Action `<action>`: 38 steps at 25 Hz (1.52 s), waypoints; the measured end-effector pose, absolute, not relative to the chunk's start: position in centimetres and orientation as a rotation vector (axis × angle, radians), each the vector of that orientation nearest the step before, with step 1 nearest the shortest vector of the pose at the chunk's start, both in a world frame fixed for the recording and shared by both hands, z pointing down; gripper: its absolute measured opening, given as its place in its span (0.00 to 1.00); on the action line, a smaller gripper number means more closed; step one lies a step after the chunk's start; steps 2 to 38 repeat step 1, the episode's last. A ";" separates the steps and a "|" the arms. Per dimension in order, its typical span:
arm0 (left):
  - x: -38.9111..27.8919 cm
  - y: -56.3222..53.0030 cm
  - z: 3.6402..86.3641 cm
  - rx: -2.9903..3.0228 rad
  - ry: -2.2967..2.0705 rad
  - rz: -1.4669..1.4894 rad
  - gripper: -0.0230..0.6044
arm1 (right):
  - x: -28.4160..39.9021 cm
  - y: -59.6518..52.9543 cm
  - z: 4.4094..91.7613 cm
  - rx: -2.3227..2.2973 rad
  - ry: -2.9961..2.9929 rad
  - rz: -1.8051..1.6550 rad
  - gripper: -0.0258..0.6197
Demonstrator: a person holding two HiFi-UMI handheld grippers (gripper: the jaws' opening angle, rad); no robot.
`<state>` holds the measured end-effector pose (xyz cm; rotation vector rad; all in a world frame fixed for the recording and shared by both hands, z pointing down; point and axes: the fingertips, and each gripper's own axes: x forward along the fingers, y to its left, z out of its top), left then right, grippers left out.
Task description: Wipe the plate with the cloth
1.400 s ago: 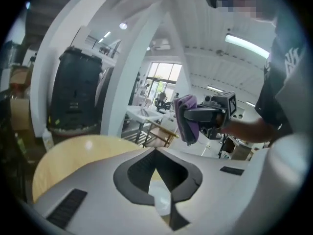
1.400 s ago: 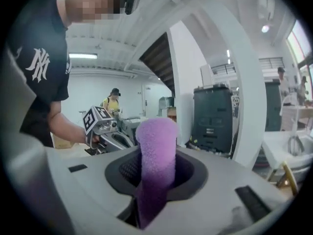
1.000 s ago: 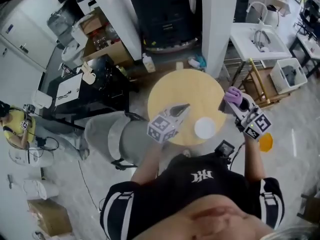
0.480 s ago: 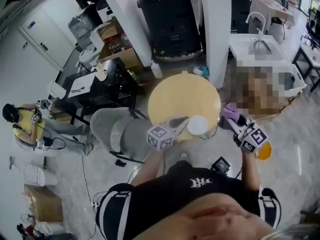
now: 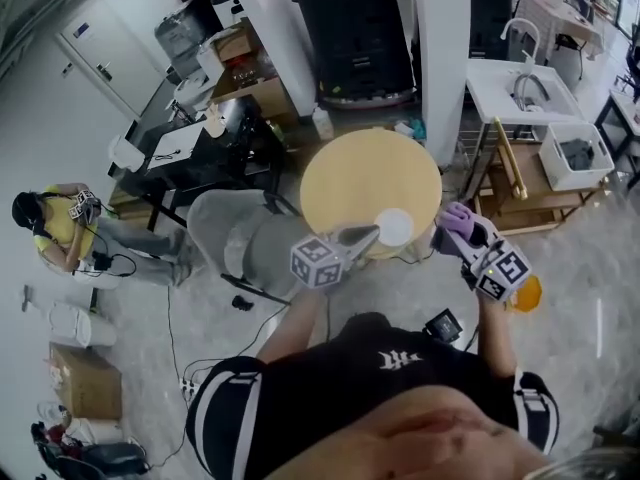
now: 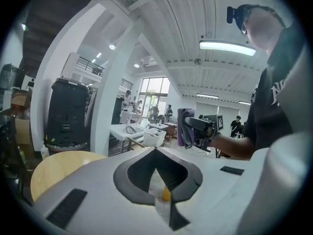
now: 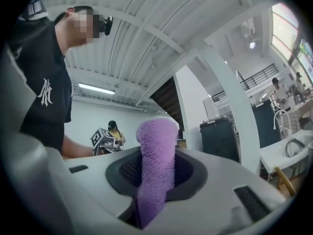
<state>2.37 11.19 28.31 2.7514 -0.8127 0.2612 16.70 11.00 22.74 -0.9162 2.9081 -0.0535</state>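
White round plate (image 5: 394,227) lies near the front edge of the round pale-wood bench (image 5: 350,178), not yet touched by the purple terry cloth (image 7: 156,146). The step looks like the approach. The right claw (image 5: 462,230), clamped on the cloth, hangs just off the bench's right edge. The left claw (image 5: 368,232), closed and empty, is just beside the plate. Both point roughly level, facing each other. Next, the cloth must come over and down onto the plate.

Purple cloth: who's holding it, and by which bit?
The right hand-held gripper clamps the purple cloth by its lower part; its rounded end sticks out.
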 end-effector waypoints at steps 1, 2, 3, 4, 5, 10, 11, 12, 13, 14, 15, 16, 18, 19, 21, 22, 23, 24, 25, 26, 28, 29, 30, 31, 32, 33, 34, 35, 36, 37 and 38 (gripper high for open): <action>2.3 11.8 28.4 2.759 -0.811 0.260 0.05 | 16.4 11.6 22.8 -0.898 2.900 -0.053 0.18; 2.3 11.8 28.4 2.759 -0.811 0.260 0.05 | 16.4 11.6 22.8 -0.898 2.900 -0.053 0.18; 2.3 11.8 28.4 2.759 -0.811 0.260 0.05 | 16.4 11.6 22.8 -0.898 2.900 -0.053 0.18; 2.3 11.8 28.4 2.759 -0.811 0.260 0.05 | 16.4 11.6 22.8 -0.898 2.900 -0.053 0.18; 2.3 11.8 28.4 2.759 -0.811 0.260 0.05 | 16.4 11.6 22.8 -0.898 2.900 -0.053 0.18; 2.3 11.8 28.4 2.759 -0.811 0.260 0.05 | 16.4 11.6 22.8 -0.898 2.900 -0.053 0.18; 2.3 11.8 28.4 2.759 -0.811 0.260 0.05 | 16.4 11.6 22.8 -0.898 2.900 -0.053 0.18; 2.3 11.8 28.4 2.759 -0.811 0.260 0.05 | 16.4 11.6 22.8 -0.898 2.900 -0.053 0.18; 2.3 11.8 28.4 2.759 -0.811 0.260 0.05 | 16.4 11.6 22.8 -0.898 2.900 -0.053 0.18; 2.3 11.8 28.4 2.759 -0.811 0.260 0.05 | 16.4 11.6 22.8 -0.898 2.900 -0.053 0.18; 2.3 11.8 28.4 2.759 -0.811 0.260 0.05 | 16.4 11.6 22.8 -0.898 2.900 -0.053 0.18; 2.3 11.8 28.4 2.759 -0.811 0.260 0.05 | 16.4 11.6 22.8 -0.898 2.900 -0.053 0.18; 2.3 11.8 28.4 2.759 -0.811 0.260 0.05 | 16.4 11.6 22.8 -0.898 2.900 -0.053 0.18; 2.3 11.8 28.4 2.759 -0.811 0.260 0.05 | 16.4 11.6 22.8 -0.898 2.900 -0.053 0.18; 2.3 11.8 28.4 2.759 -0.811 0.260 0.05 | 16.4 11.6 22.8 -0.898 2.900 -0.053 0.18; 2.3 11.8 28.4 2.759 -0.811 0.260 0.05 | 16.4 11.6 22.8 -0.898 2.900 -0.053 0.18; 2.3 11.8 28.4 2.759 -0.811 0.260 0.05 | 16.4 11.6 22.8 -0.898 2.900 -0.053 0.18; 2.3 11.8 28.4 2.759 -0.811 0.260 0.05 | 16.4 11.6 22.8 -0.898 2.900 -0.053 0.18; 2.3 11.8 28.4 2.759 -0.811 0.260 0.05 | 16.4 11.6 22.8 -0.898 2.900 -0.053 0.18; 2.3 11.8 28.4 2.759 -0.811 0.260 0.05 | 16.4 11.6 22.8 -0.898 2.900 -0.053 0.18; 2.3 11.8 28.4 2.759 -0.811 0.260 0.05 | 16.4 11.6 22.8 -0.898 2.900 -0.053 0.18; 2.3 11.8 28.4 2.759 -0.811 0.260 0.05 | 16.4 11.6 22.8 -0.898 2.900 -0.053 0.18; 2.3 11.8 28.4 2.759 -0.811 0.260 0.05 | 16.4 11.6 22.8 -0.898 2.900 -0.053 0.18; 2.3 11.8 28.4 2.759 -0.811 0.260 0.05 | 16.4 11.6 22.8 -0.898 2.900 -0.053 0.18; 2.3 11.8 28.4 2.759 -0.811 0.260 0.05 | 16.4 11.6 22.8 -0.898 2.900 -0.053 0.18; 2.3 11.8 28.4 2.759 -0.811 0.260 0.05 | 16.4 11.6 22.8 -0.898 2.900 -0.053 0.18; 2.3 11.8 28.4 2.759 -0.811 0.260 0.05 | 16.4 11.6 22.8 -0.898 2.900 -0.053 0.18; 2.3 11.8 28.4 2.759 -0.811 0.260 0.05 | 16.4 11.6 22.8 -0.898 2.900 -0.053 0.18; 2.3 11.8 28.4 2.759 -0.811 0.260 0.05 | 16.4 11.6 22.8 -0.898 2.900 -0.053 0.18; 2.3 11.8 28.4 2.759 -0.811 0.260 0.05 | 16.4 11.6 22.8 -0.898 2.900 -0.053 0.18; 2.3 11.8 28.4 2.759 -0.811 0.260 0.05 | 16.4 11.6 22.8 -0.898 2.900 -0.053 0.18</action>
